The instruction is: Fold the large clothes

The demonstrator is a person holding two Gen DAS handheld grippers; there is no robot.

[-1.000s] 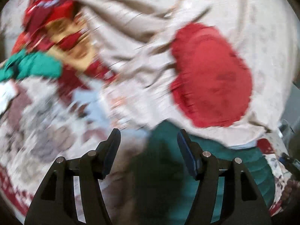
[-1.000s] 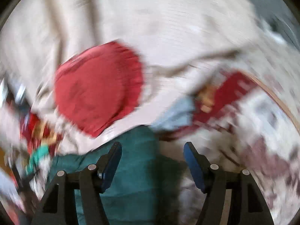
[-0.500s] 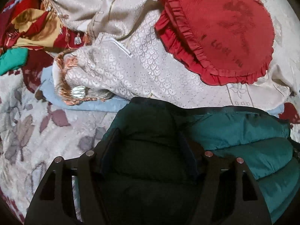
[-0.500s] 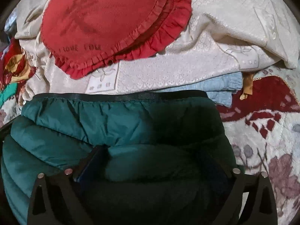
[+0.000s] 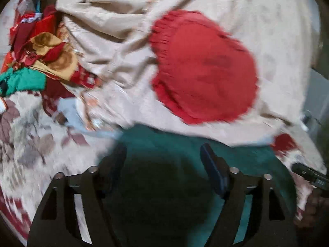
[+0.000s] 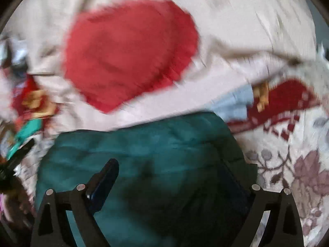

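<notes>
Left wrist view: the left gripper (image 5: 163, 154) is opening, nothing pinched, over the teal jacket (image 5: 253, 158) beneath; red cushion (image 5: 205, 65) ahead. Right wrist view: the right gripper (image 6: 170, 173), spread wide, is narrowing, its pads clear of the jacket (image 6: 144, 142) below

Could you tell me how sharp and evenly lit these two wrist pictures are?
Left wrist view: motion blur smears the red cushion and floral bedspread; the teal jacket lies in dark shadow. Right wrist view: similarly smeared, fisheye-curved, jacket shadowed near the fingers.
</notes>
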